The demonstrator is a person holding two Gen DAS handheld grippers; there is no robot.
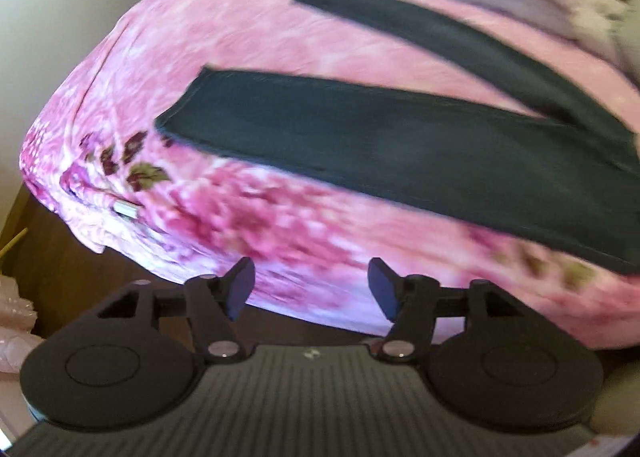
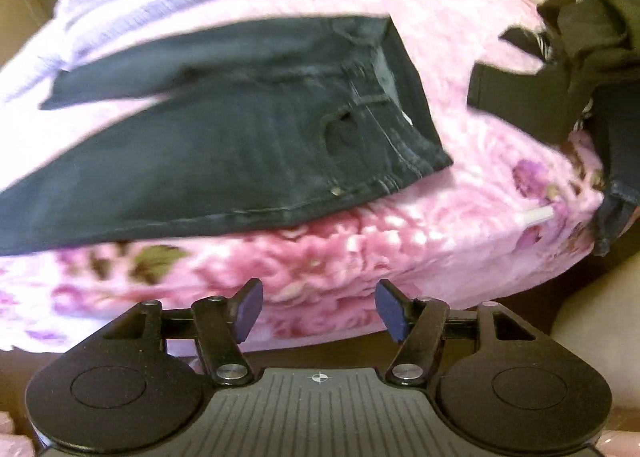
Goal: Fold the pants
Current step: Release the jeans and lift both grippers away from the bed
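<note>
You stood at the near edge of the bed with both tools empty. The dark denim pants [image 1: 400, 161] lay spread flat on the pink floral plush blanket [image 1: 280, 225], unfolded, their legs splayed in a narrow V. Your left gripper [image 1: 311, 289] hung above the blanket's near edge, blue pads [image 1: 240, 289] well apart with nothing between them; ahead of it and up to the left lay the near leg's hem, and the leg's long axis ran away to the right toward the crotch. Your right gripper [image 2: 319, 309] was likewise parted and empty, looking across at the same pants [image 2: 224, 145], whose waistband, with its pocket and rivet, sat ahead and slightly to the right.

So the garment ran crosswise before you, cuffs toward your left hand and waist toward your right; neither tool touched it. By that layout, the left looked nearer the hems and the right nearer the waistband, which suited a first fold laying one leg over the other. A heap of other dark clothes [image 2: 580, 57] lay well apart at the far right.
</note>
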